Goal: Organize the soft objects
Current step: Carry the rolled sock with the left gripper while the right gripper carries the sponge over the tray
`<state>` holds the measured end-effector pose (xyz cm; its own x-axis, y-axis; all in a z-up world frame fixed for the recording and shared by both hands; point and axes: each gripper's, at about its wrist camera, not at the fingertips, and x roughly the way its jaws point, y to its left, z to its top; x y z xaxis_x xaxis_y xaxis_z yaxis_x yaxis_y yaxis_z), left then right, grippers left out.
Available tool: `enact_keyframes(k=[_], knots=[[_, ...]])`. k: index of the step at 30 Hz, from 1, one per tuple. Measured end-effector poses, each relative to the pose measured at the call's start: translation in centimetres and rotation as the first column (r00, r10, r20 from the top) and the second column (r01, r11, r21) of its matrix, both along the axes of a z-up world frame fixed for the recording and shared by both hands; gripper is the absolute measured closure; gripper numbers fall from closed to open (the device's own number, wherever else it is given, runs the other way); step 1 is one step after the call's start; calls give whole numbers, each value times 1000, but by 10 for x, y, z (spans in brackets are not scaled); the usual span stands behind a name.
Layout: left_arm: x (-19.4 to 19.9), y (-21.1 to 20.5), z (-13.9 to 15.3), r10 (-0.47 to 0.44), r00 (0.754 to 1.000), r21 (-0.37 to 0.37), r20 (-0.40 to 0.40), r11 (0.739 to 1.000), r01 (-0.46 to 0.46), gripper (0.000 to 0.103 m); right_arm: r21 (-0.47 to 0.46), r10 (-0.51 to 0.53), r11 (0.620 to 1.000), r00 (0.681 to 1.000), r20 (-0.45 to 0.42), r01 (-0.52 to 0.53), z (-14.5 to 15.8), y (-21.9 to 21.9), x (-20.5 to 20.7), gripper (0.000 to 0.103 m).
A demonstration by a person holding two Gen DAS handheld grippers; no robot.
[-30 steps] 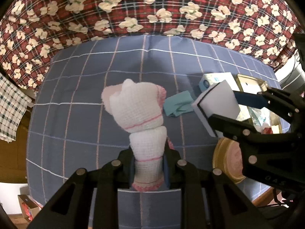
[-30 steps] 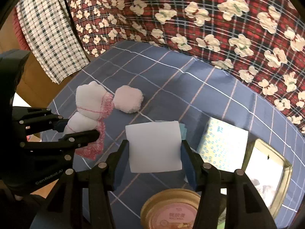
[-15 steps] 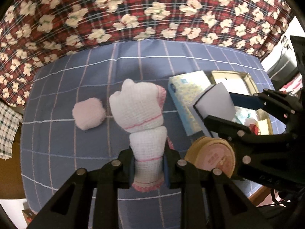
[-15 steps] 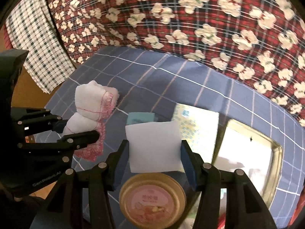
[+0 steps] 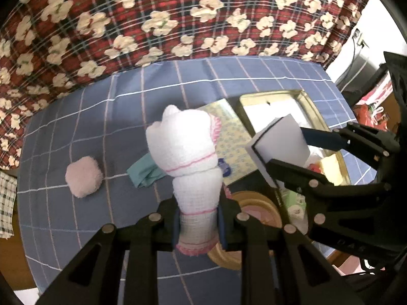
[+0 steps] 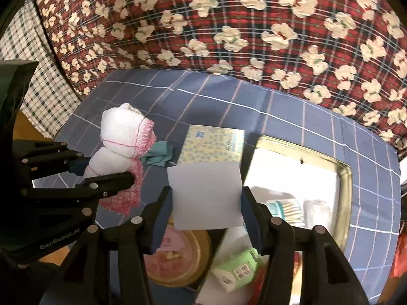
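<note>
A blue checked cloth [image 5: 76, 117] is covering the worktop, and a red plaid fabric with cream flower prints [image 5: 152, 25] is hanging behind it, with a green-and-white checked cloth [image 6: 23, 58] draping at the far left edge in the right wrist view. Above this surface the left gripper [image 5: 198, 226] is pinching a rolled white knitted cloth with pink trim [image 5: 188, 152], its fingers drawn in narrow around the lower end so the bulky top is standing free; the right gripper [image 6: 206, 208] is clamping a flat white foam block [image 6: 206, 190] with its fingers about halfway apart. Both items are hanging in the air over the gold-rimmed rectangular tin tray [image 6: 348, 178], which is already holding packets and white folded things. The roll is probably going to be the trouble: gripped only at its tail, it is likely to flop, unroll or slip out if swung quickly. The two grippers are working close together, so they may be bumping each other or knocking the round gold-lidded tin [image 6: 178, 256] and the green tissue packet [image 6: 236, 269] below. A yellow patterned tissue pack [image 6: 213, 147], a crumpled teal cloth [image 6: 159, 155] and a pink fluffy ball [image 5: 84, 178] are lying apart on the blue cloth, untouched.
</note>
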<state>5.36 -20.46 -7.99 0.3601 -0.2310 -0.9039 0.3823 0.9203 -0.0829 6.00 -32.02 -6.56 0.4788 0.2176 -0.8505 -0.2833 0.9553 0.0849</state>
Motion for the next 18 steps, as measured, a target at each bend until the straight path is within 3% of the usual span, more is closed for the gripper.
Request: enact_keyframes(k=[18], knots=[[6, -47, 1, -100, 995, 1, 3, 995, 100, 82, -6, -100, 995, 995, -3, 100, 0, -45, -8, 47]])
